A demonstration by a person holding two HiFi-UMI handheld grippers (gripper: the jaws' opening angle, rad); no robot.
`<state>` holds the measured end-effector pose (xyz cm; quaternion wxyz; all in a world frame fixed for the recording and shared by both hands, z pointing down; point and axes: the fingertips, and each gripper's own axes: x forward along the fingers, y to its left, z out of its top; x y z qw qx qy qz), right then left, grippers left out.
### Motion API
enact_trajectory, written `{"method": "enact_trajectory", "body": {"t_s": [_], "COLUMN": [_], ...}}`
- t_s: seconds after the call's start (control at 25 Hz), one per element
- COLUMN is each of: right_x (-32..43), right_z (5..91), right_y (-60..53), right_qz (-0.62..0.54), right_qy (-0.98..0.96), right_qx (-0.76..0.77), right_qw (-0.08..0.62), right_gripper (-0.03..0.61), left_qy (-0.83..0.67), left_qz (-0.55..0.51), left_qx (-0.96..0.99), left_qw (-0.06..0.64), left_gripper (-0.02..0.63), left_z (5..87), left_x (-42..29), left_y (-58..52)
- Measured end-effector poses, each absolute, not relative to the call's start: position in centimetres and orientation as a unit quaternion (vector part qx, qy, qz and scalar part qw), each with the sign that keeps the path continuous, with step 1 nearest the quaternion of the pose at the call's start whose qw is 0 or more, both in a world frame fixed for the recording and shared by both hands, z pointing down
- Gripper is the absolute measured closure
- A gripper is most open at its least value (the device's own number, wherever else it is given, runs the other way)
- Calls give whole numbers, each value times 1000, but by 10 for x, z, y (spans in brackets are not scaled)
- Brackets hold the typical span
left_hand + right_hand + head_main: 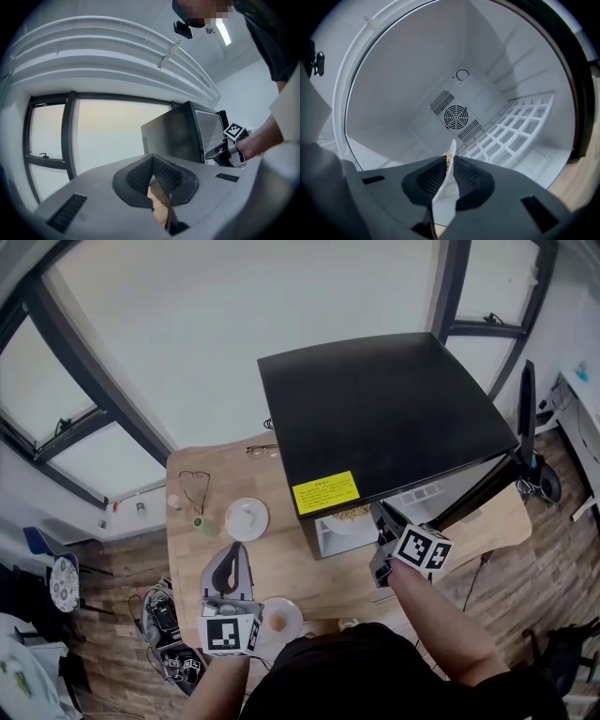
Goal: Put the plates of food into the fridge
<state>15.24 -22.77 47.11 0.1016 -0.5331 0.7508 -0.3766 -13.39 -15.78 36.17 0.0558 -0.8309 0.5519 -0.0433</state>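
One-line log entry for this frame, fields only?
phase: loading fridge | right gripper: shut on plate, at fridge opening | left gripper: shut, empty | second plate: on table

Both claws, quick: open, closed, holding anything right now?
Left claw: closed, empty.
Right claw: closed on the rim of a white plate of food.

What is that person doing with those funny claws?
A person is putting plates of food into a small black fridge with its door open. The right claw pinches a white plate by its rim and holds it inside the fridge, near the white wire shelf. The left claw is shut with nothing in it, above the wooden table. Another plate with food sits on the table close to it.
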Motion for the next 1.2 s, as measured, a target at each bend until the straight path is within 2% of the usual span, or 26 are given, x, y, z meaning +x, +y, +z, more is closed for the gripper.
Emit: {"method": "enact_trajectory", "body": {"t_s": [0.32,0.8,1.0,1.2], "right_x": [147,157,163,161], "right_z": [476,483,477,454], "right_y": [-250,-272,-271,-262], "right_qz": [-297,-216,-205,-167], "right_qy": [772,766,769,789], "right_qx": [-560,-584,-590,-585], "right_qw": [-45,-161,-138,-86], "right_gripper": [498,479,479,479], "left_qy": [579,602,611,616], "left_qz": [-51,-62,-62,-63], "left_qx": [-812,-794,-788,-784], "left_qw": [57,50,46,32], "left_gripper": [611,611,609,611], "left_z": [360,365,366,372], "left_x": [-154,-161,-158,-157], "left_y": [-153,-144,-140,-133]}}
